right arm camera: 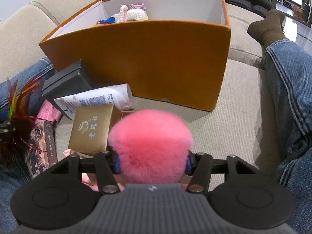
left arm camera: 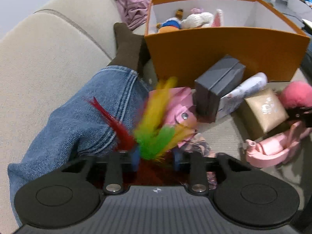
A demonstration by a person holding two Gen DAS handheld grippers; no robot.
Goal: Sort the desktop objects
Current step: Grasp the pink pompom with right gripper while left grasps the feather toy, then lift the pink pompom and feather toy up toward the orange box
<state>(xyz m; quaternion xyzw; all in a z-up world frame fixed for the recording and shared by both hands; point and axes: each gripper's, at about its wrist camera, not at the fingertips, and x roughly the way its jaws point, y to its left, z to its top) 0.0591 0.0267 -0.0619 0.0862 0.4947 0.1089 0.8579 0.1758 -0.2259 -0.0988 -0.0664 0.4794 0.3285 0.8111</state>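
My left gripper (left arm camera: 156,160) is shut on a feather toy (left arm camera: 154,124) with red, yellow and green feathers; the toy also shows in the right wrist view (right arm camera: 17,105). My right gripper (right arm camera: 153,163) is shut on a fluffy pink pompom (right arm camera: 151,146), which also shows in the left wrist view (left arm camera: 297,95). An orange box (right arm camera: 156,58) with white inside stands on the sofa ahead and holds crochet dolls (right arm camera: 134,14). In front of it lie a dark grey box (right arm camera: 66,81), a white tube (right arm camera: 97,99), a gold box (right arm camera: 91,128), a pink wallet (left arm camera: 181,105) and a photo card pack (right arm camera: 42,146).
A person's jeans-clad legs lie on both sides, the left leg (left arm camera: 87,117) and the right leg (right arm camera: 288,89), with brown socks (right arm camera: 269,27). A pink plastic item (left arm camera: 273,150) lies at the right of the pile. A mauve garment (left arm camera: 132,5) lies behind the orange box (left arm camera: 224,52).
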